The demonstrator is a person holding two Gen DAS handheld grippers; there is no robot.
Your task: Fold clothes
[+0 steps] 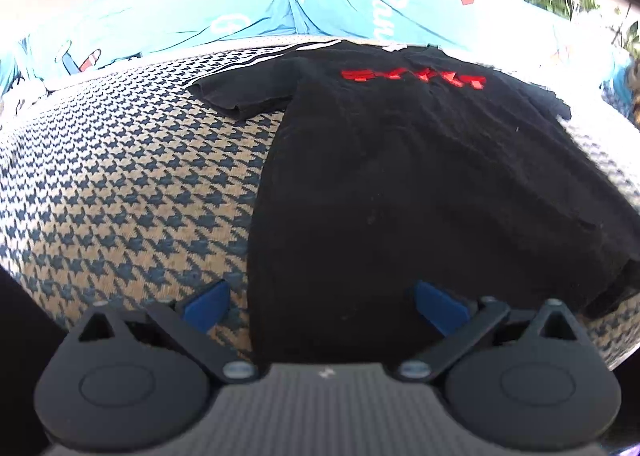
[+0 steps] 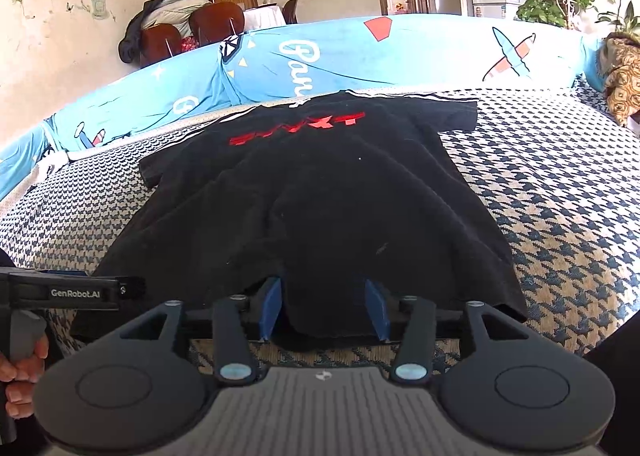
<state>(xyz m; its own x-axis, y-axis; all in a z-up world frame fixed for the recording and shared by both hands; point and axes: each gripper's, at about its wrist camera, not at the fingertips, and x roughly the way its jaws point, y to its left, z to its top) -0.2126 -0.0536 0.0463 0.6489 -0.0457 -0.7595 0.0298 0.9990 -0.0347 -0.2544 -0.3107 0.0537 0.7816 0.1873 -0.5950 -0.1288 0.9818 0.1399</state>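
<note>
Left wrist view: my left gripper (image 1: 322, 306) has its jaws spread wide, blue pads low over the near hem of the black T-shirt (image 1: 400, 176), nothing between them clamped; one pad sits over the houndstooth cover (image 1: 120, 184), the other over the shirt. Shirt lies spread flat, red print (image 1: 414, 78) at the far end, one sleeve (image 1: 244, 96) out to the side, blue sheet (image 1: 200, 24) behind. Right wrist view: my right gripper (image 2: 324, 310) has jaws partly apart, straddling the middle of the hem, which bunches up between the pads; I can't tell if the pads truly bite the cloth. Left gripper body pokes in at the edge, a hand (image 2: 22, 376) on its handle. Shirt (image 2: 320, 196) is flat, both sleeves out, not folded. Handling guess: light, soft, limp cotton, will sag and drag on the textured cover, not slippery, not fragile. Best hold looks like the hem corners or shoulders, pinching both layers.
</note>
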